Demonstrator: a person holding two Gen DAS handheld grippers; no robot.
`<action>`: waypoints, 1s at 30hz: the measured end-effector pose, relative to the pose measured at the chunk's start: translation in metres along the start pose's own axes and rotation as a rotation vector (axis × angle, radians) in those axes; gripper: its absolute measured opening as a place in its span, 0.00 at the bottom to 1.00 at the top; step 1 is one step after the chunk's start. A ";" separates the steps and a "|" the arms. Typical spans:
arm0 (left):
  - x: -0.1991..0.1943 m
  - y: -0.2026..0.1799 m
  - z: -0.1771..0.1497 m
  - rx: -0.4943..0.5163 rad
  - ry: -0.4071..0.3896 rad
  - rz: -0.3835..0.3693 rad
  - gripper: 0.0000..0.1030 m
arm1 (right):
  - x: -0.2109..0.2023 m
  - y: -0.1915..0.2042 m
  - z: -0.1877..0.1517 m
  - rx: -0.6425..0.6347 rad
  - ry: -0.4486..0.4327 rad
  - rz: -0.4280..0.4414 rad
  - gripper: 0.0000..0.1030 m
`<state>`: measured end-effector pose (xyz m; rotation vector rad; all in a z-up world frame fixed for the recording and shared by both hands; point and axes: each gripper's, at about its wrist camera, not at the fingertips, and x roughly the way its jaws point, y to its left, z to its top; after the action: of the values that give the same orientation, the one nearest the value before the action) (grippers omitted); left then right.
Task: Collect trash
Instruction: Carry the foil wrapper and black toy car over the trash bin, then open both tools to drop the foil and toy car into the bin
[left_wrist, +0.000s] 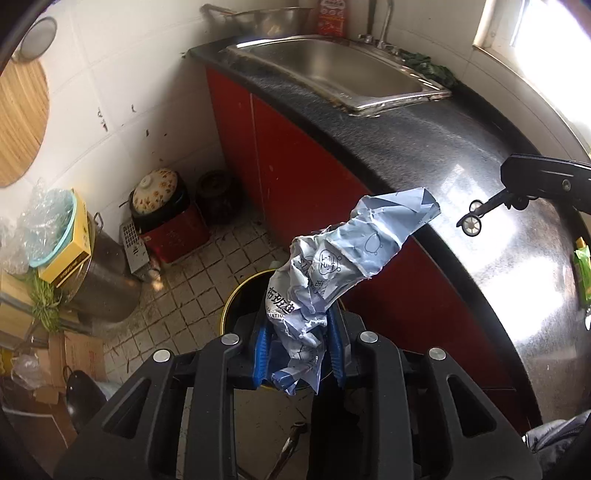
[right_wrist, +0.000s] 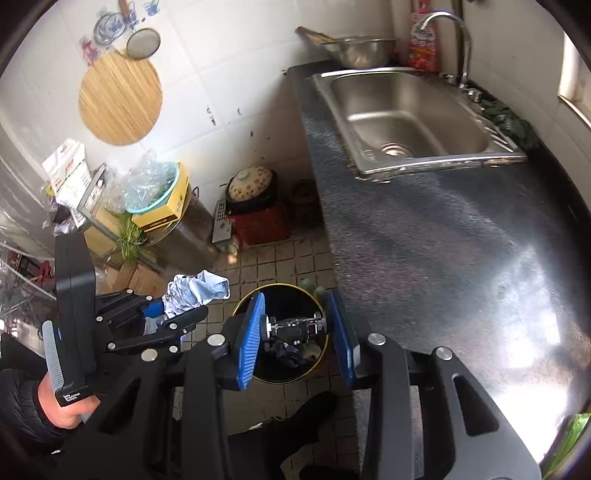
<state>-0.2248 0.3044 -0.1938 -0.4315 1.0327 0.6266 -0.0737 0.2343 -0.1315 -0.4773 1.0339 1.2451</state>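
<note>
My left gripper (left_wrist: 298, 334) is shut on a crumpled pale blue wrapper (left_wrist: 347, 251) and holds it above the black trash bin with a yellow rim (left_wrist: 236, 299) on the floor. The right wrist view shows that gripper (right_wrist: 166, 314) with the wrapper (right_wrist: 195, 291) left of the bin (right_wrist: 321, 354). My right gripper (right_wrist: 295, 332) is open and empty, directly over the bin's mouth; dark trash (right_wrist: 288, 352) lies inside. Part of the right gripper (left_wrist: 517, 195) shows over the counter in the left wrist view.
A dark counter (right_wrist: 424, 240) with a steel sink (right_wrist: 406, 122) runs along the right, red cabinets (left_wrist: 295, 177) below. A green packet (left_wrist: 583, 273) lies on the counter's right edge. Pots, boxes and a red crate (right_wrist: 262, 221) crowd the floor by the wall.
</note>
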 end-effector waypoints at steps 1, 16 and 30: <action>0.004 0.008 -0.005 -0.023 0.010 0.006 0.25 | 0.013 0.008 0.003 -0.012 0.025 0.017 0.35; 0.081 0.060 -0.041 -0.208 0.141 0.026 0.25 | 0.146 0.062 0.006 -0.078 0.298 0.044 0.35; 0.097 0.071 -0.045 -0.188 0.131 -0.025 0.84 | 0.148 0.060 0.012 -0.038 0.303 0.035 0.77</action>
<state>-0.2660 0.3563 -0.3032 -0.6562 1.0952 0.6830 -0.1287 0.3419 -0.2371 -0.6951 1.2790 1.2496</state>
